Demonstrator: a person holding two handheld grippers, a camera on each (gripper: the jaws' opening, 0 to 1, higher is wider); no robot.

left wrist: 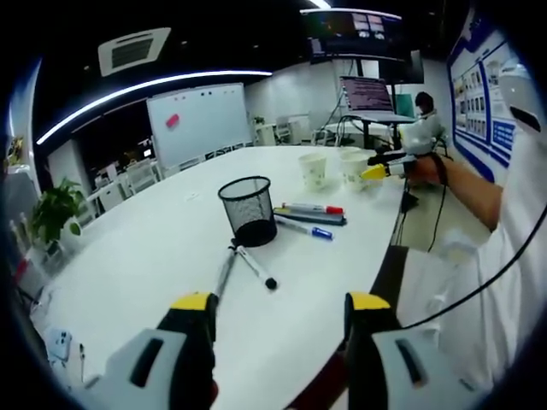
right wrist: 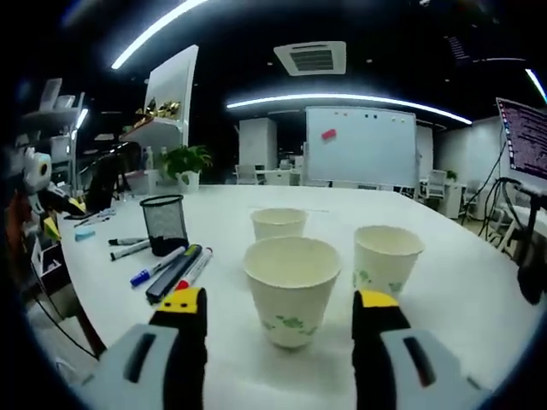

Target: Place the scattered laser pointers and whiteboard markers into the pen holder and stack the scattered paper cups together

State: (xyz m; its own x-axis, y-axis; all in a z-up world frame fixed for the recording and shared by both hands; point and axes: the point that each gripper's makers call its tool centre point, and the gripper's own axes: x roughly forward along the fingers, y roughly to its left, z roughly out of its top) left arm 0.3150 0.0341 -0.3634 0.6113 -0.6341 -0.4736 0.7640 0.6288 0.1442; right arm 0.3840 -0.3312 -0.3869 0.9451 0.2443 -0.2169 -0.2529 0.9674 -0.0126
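Right gripper view: we are holding the right gripper (right wrist: 278, 312) with jaws apart around the nearest of three paper cups (right wrist: 291, 289), all standing upright on the white surface (right wrist: 479, 290). We are keeping the left gripper (left wrist: 278, 312) open too, near two markers (left wrist: 254, 266) lying beside the mesh pen holder (left wrist: 248, 210); three more pens (left wrist: 312, 213) are lying beyond it.

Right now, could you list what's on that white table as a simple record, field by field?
table: white, rounded
pen holder: black mesh, upright
markers beside holder: blue-capped, red-capped, dark one between
pens nearer left gripper: two, crossing
paper cups: three, upright, unstacked
left gripper: open
right gripper: open, nearest cup between jaws
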